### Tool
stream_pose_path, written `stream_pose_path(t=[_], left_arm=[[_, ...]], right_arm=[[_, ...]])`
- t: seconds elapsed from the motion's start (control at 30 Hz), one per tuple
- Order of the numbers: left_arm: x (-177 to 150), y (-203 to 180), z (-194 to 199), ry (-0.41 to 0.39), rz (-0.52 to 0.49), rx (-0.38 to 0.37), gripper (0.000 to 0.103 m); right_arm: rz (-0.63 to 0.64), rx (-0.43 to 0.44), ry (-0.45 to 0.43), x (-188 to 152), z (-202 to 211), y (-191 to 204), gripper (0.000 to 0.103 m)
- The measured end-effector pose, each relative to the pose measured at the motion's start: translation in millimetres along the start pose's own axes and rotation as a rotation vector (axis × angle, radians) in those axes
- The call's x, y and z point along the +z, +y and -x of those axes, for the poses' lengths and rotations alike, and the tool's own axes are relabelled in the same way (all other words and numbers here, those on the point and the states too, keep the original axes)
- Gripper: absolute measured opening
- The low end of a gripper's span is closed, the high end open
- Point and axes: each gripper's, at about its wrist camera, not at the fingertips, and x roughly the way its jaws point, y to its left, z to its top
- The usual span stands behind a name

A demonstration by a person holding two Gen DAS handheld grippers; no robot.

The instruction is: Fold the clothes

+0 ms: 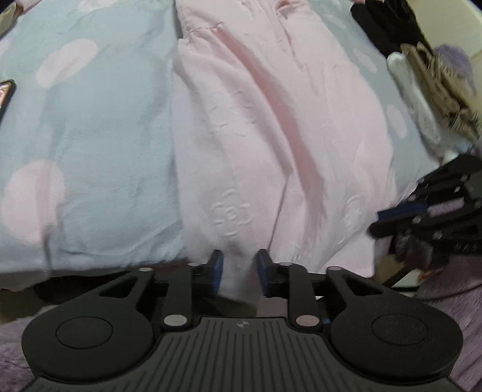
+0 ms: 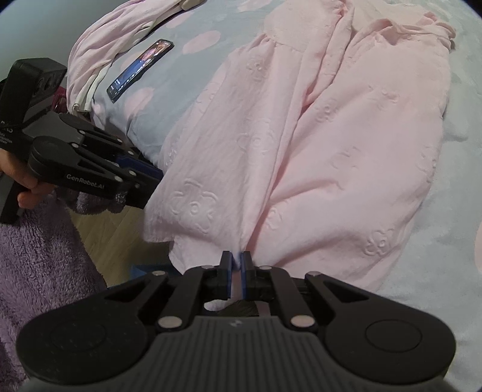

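A pale pink garment with embossed flowers lies spread on a bed with a grey-blue cover with pink spots. It also shows in the right wrist view. My left gripper is at the garment's near hem with the cloth between its blue pads, the jaws partly apart. My right gripper is shut on the hem further along. In the left wrist view the right gripper is at the right edge. In the right wrist view the left gripper is at the left, at the hem.
A phone lies on the bed cover beside another pink garment. Dark clothes and a patterned pile sit at the bed's far right. Wooden floor shows below the bed edge. A purple fleece sleeve is near.
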Motion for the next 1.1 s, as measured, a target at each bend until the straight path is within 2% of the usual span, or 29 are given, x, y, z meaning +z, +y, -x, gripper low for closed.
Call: stream_pose_path(t=[0.03,0.17,0.3,0.33,0.53,0.67,0.77,0.97,1.0,1.03,1.07,1.1], left_arm=[[1.2,0.1,-1.3,-0.007,0.016,-0.004,0.032],[4.6,0.0,-17.1,-0.006,0.074,0.006,0.031],[2.6,1.1,-20.6,-0.002,0.085,0.021,0.002],[1.7,2.6,-18.2,-0.002,0.089,0.019,0.001],[-7.5,5.9,8.1,-0.007,0.071,0.052,0.000],[-14.0,24.4,13.6,0.027,0.088,0.157,0.000],[-10.1,32.3,11.5,0.039,0.102,0.124,0.000],[-10.4,19.7,33.2,0.000,-0.073,0.097,0.000],[-9.8,19.3,37.6,-0.014,-0.089,0.093,0.006],[-8.2,17.3,40.8,-0.032,-0.099,0.092,0.019],[-6.7,17.9,43.8,-0.046,-0.100,0.097,0.028],[-5.4,19.9,46.8,-0.060,-0.097,0.105,0.046]], right_arm=[[0.000,-0.002,-0.003,-0.4,0.7,-0.2,0.007],[0.008,-0.001,-0.003,0.1,-0.5,2.0,0.007],[0.022,-0.001,-0.003,0.7,-1.0,4.4,0.007],[0.021,-0.002,-0.001,0.7,-0.9,4.2,0.007],[0.011,-0.007,0.019,-2.4,1.7,0.4,0.004],[0.008,-0.013,0.046,-3.2,-2.9,-2.1,0.003],[0.017,-0.029,0.060,-2.9,-4.3,-1.7,0.003],[0.050,-0.036,0.015,0.2,15.6,-1.4,0.008],[0.041,-0.035,0.004,0.0,19.9,-3.6,0.010],[0.029,-0.035,-0.006,0.7,23.8,-6.2,0.016],[0.014,-0.042,-0.017,0.7,28.4,-10.3,0.024],[-0.003,-0.054,-0.022,-0.4,31.9,-14.7,0.040]])
